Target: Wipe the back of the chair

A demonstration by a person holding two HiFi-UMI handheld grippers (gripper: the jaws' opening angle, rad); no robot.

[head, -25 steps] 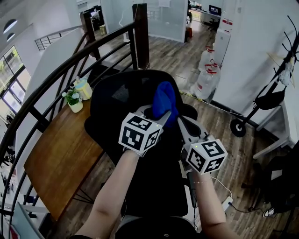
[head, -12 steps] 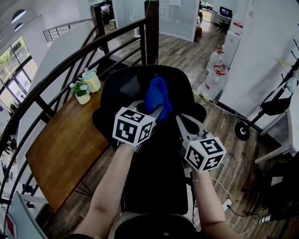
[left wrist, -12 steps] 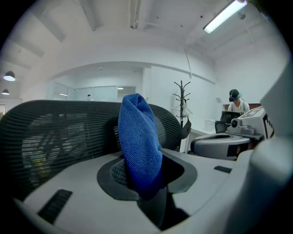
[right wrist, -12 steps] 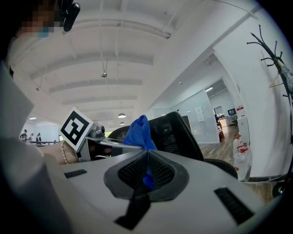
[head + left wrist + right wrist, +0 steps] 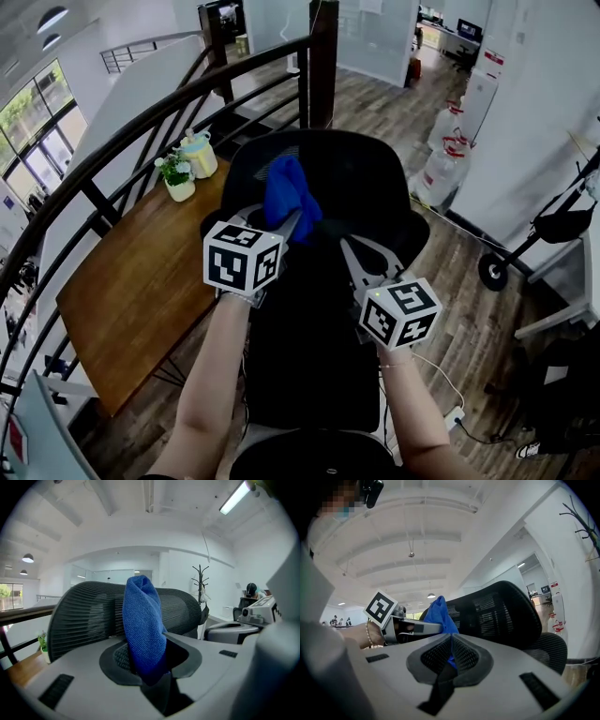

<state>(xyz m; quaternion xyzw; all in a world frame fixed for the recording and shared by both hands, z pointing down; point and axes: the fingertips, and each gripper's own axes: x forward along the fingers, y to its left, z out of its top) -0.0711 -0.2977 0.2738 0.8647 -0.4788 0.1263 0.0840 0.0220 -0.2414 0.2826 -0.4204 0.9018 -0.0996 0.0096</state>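
Moved: left tool (image 5: 294,225) and its blue cloth (image 5: 286,192) have slid from right of centre to left of centre on the chair back (image 5: 370,178) since a second ago.
Head view, left tool: jaws pinching the cloth, which bunches up just beyond the tips against the chair back's upper part.
Head view, right tool (image 5: 341,244): beside the left tool, on its right and lower, over the chair back.
Head view, surroundings: wooden bench (image 5: 131,291) left of the left tool, carrying a potted plant (image 5: 176,176).
Left tool view: cloth (image 5: 143,620) clamped between the jaws and standing upright; mesh chair back (image 5: 84,616) right behind it.
Right tool view: jaws pressed together with nothing between them (image 5: 451,651). Left tool (image 5: 426,628) and cloth (image 5: 439,613) are ahead, slightly left. Chair back (image 5: 497,611) is ahead-right.
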